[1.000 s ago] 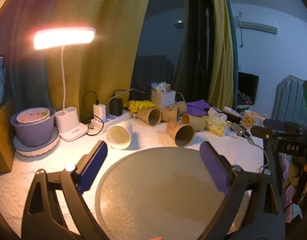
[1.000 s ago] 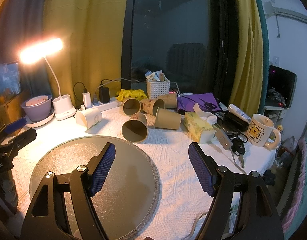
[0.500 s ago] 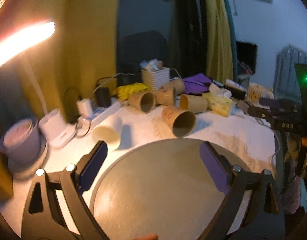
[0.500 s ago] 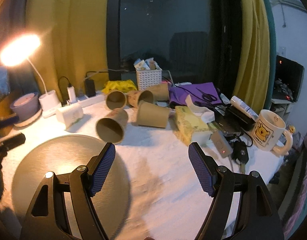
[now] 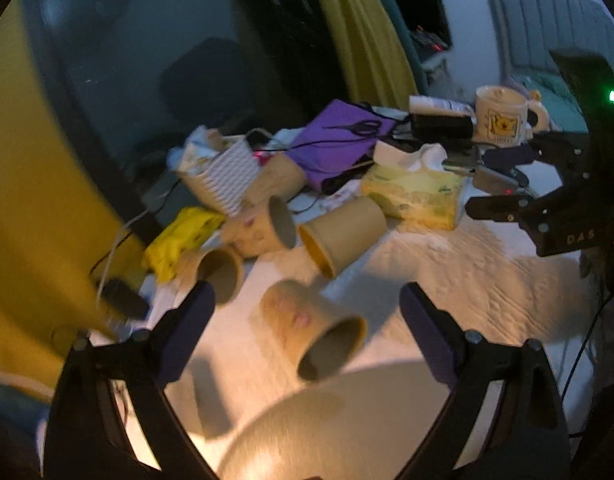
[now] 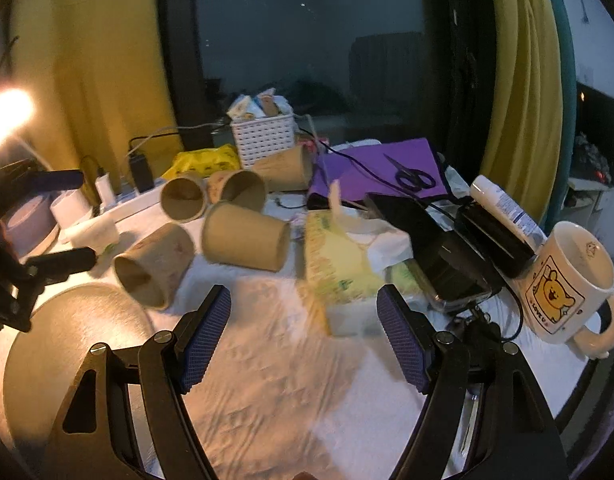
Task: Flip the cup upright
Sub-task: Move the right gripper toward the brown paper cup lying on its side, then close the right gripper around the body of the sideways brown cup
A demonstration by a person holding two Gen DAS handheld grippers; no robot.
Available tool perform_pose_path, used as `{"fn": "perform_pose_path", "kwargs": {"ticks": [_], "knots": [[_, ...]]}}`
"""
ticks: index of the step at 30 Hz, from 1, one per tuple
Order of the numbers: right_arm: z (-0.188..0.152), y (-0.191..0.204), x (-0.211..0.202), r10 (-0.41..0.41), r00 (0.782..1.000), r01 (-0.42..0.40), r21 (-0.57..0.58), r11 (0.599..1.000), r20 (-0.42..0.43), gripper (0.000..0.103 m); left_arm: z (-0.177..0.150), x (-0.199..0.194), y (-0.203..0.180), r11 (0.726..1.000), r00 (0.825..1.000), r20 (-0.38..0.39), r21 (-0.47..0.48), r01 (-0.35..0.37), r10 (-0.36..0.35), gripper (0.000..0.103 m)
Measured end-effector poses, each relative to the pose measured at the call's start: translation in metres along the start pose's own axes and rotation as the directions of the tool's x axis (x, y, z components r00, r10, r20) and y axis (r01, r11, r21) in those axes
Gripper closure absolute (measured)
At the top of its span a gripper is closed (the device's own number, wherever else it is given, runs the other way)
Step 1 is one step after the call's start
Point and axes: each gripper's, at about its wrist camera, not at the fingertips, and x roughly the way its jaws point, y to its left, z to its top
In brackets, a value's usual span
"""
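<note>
1. the left claw (image 5: 307,316) is spread wide and empty, and the brown paper cup with pink print (image 5: 313,334) lies on its side between its pads, mouth toward the camera. close on the wall, not the rim.
2. the right claw (image 6: 303,336) hangs released, holding nothing.
3. the white textured surface (image 6: 275,368) carries a round grey mat (image 5: 347,432) just in front of the cup.
4. beyond: more tipped cups and yellow curtains (image 6: 107,60).

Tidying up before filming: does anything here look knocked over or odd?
Yes: several brown paper cups lie tipped on their sides near the white basket, mouths facing sideways. The bear mug stands upright.
</note>
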Motion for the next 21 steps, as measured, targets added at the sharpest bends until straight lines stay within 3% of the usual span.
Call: {"fn": "perform_pose_path", "kwargs": {"ticks": [5, 10, 20, 21], "knots": [[0.009, -0.024, 0.020, 0.017, 0.999, -0.015, 0.068, 0.998, -0.031, 0.024, 0.028, 0.048, -0.011, 0.992, 0.996, -0.073, 0.108, 0.064, -0.056, 0.009], [0.017, -0.035, 0.033, 0.044, 0.998, -0.040, 0.084, 0.996, -0.043, 0.024, 0.045, 0.092, -0.021, 0.972, 0.988, -0.143, 0.214, 0.096, -0.066, 0.009], [0.021, -0.045, 0.049, 0.072, 0.995, -0.064, 0.104, 0.992, -0.068, 0.024, 0.052, 0.162, -0.034, 0.915, 0.964, -0.263, 0.380, 0.135, -0.033, 0.009], [0.020, -0.046, 0.050, 0.072, 0.995, -0.065, 0.107, 0.992, -0.072, 0.024, 0.052, 0.166, -0.036, 0.909, 0.963, -0.269, 0.394, 0.137, -0.028, 0.013]]}}
